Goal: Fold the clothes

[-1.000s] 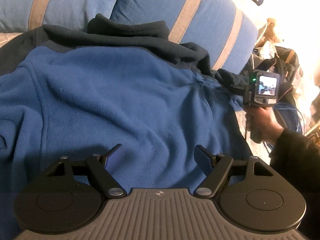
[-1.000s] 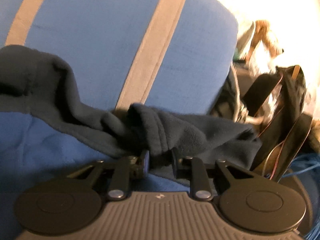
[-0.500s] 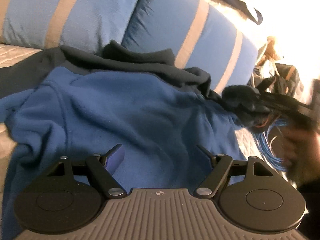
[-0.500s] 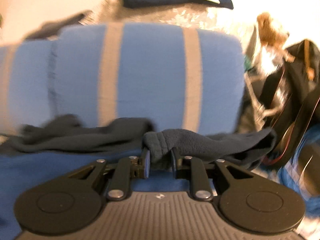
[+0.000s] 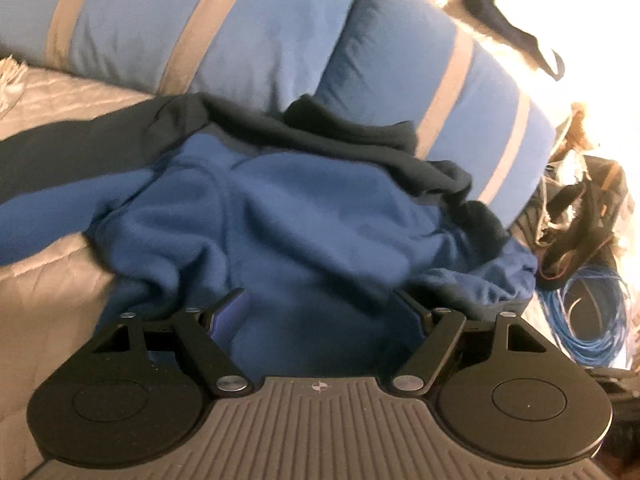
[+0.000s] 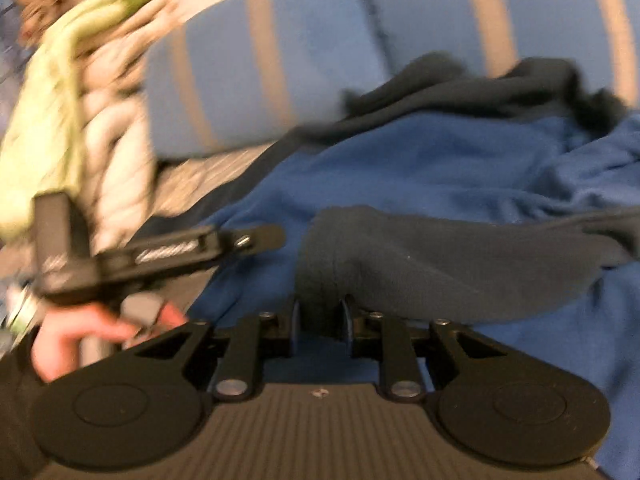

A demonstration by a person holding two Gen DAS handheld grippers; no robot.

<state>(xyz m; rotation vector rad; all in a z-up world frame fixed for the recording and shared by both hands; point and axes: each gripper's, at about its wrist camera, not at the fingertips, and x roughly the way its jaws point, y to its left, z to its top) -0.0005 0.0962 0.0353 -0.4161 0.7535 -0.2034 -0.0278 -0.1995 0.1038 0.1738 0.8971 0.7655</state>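
A blue fleece jacket with a dark navy collar and sleeves lies rumpled on the bed, its collar against the pillows. My left gripper hovers low over its blue body, open wide, with cloth bulging up between the fingers but not pinched. In the right wrist view the jacket's dark sleeve lies folded across the blue body. My right gripper has the sleeve's cuff between its pads. Its jaws are opening, and the cuff still fills the gap. A hand holds the left gripper just left of the sleeve.
Two blue pillows with tan stripes back the jacket. A grey quilted bedspread shows at the left. Off the bed's right side lie a coil of blue cable and dark straps. Pale green and white clothes are piled far left.
My right gripper swung left with the dark sleeve, from beside the pillow's end to over the blue body, and its jaws widened. The left gripper shifted a little; the jacket bunched up.
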